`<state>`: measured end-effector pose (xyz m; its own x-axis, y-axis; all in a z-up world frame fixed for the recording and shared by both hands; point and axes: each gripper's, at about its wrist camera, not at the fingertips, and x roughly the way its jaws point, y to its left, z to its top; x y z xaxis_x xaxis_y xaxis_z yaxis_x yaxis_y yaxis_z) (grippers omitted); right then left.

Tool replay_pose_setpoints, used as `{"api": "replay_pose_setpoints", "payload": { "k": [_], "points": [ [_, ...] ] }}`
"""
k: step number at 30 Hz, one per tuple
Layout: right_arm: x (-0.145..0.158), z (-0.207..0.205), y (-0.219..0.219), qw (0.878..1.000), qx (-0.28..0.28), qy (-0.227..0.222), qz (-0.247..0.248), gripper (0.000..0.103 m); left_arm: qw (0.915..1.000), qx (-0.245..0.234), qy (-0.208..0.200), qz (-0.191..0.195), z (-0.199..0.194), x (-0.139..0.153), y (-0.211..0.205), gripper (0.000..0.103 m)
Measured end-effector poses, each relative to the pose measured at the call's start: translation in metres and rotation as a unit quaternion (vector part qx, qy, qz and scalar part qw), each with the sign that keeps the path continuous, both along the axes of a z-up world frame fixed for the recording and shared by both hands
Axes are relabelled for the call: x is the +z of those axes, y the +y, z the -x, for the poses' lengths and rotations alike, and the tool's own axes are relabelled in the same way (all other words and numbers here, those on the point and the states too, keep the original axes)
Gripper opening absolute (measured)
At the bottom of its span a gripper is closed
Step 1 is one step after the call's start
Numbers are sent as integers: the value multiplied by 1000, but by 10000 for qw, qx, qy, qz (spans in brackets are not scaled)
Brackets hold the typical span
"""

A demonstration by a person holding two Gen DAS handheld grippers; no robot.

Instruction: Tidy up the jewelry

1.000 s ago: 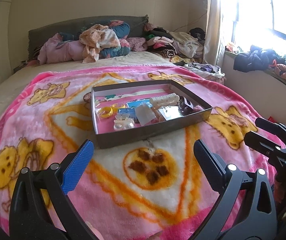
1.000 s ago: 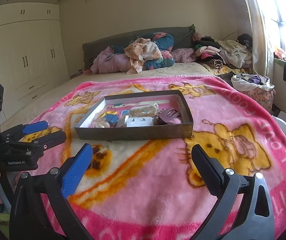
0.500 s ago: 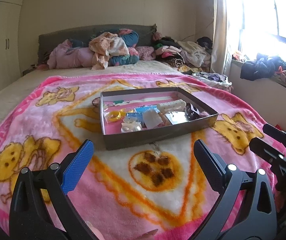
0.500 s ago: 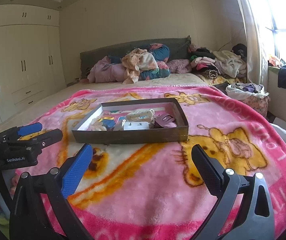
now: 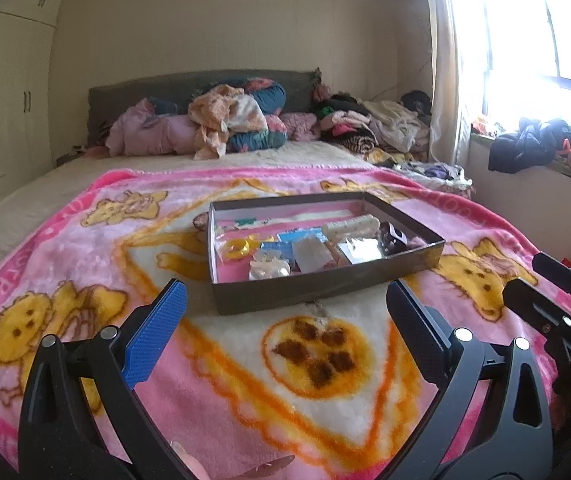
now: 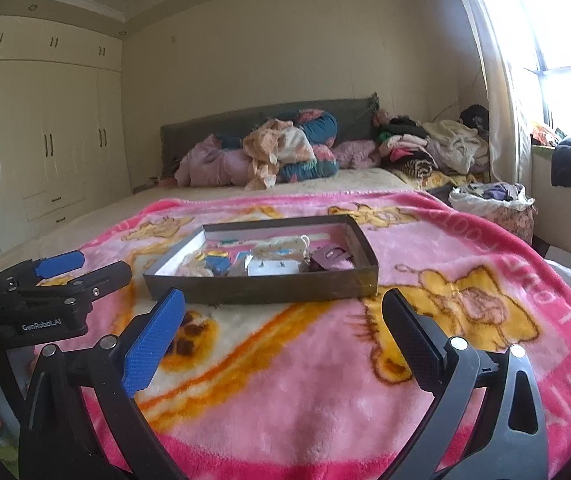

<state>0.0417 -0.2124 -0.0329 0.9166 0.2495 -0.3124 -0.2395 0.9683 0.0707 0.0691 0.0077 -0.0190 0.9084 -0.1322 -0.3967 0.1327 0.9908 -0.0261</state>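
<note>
1. My left tongs (image 5: pixel 285 312) hang over the pink blanket (image 5: pixel 85 248) with the fingers wide apart and nothing between them.
2. My right tongs (image 6: pixel 283 320) are spread just the same.
3. The jewelry lies in a shallow dark tray (image 5: pixel 317 294) on the bed, ahead of both.
4. Piled clothes (image 6: pixel 281 152) sit against the headboard, well behind the tray.
</note>
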Motion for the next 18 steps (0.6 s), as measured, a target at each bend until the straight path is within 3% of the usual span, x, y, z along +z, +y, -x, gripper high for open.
{"api": "replay_pose_setpoints", "payload": {
  "k": [18],
  "points": [
    [-2,3,-17,9989,-358,-36,-301,97,10000,26,-16,-19,-3,-9,-2,92]
  ]
}}
